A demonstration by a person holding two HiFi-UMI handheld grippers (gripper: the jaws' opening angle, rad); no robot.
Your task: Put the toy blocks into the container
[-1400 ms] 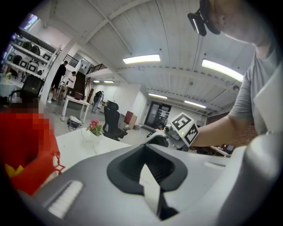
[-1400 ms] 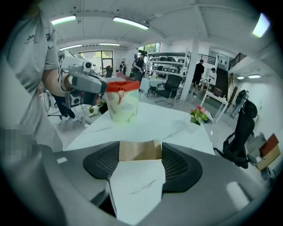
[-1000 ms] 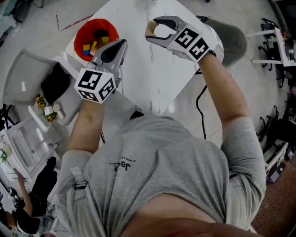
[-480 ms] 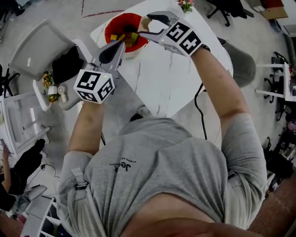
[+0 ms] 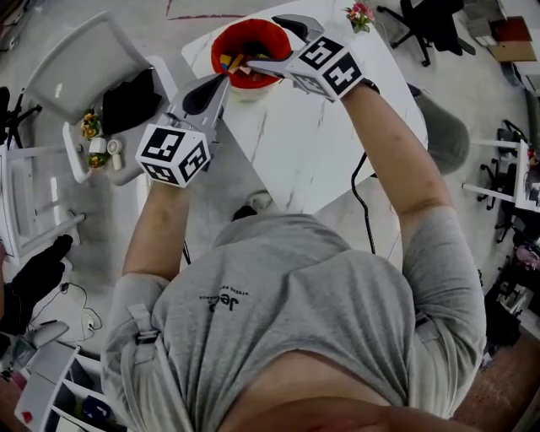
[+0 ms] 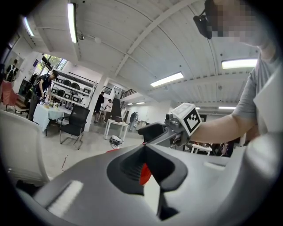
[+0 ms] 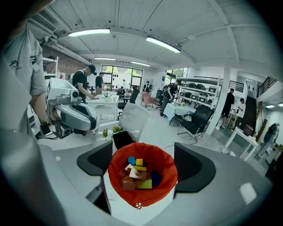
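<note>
A red container (image 5: 253,38) stands at the far corner of the white table (image 5: 329,143); several coloured toy blocks (image 7: 135,174) lie inside it. My right gripper (image 5: 272,44) hangs right over the container (image 7: 142,194) and its jaws are opening, wide apart on either side of the rim, with nothing gripped between them. My left gripper (image 5: 221,80) is shut and empty, just left of the container at the table's edge. In the left gripper view, the left gripper (image 6: 143,149) has closed jaws with a sliver of red container (image 6: 145,174) behind them.
A white chair (image 5: 80,63) with a black bag (image 5: 131,97) stands left of the table. A small flower pot (image 5: 361,13) sits at the table's far right corner. A grey stool (image 5: 445,126) and a cable (image 5: 364,202) lie to the right.
My right gripper carried a pale block leftwards to above the red container, then spread its jaws; the block is no longer between them. The left gripper stayed shut.
</note>
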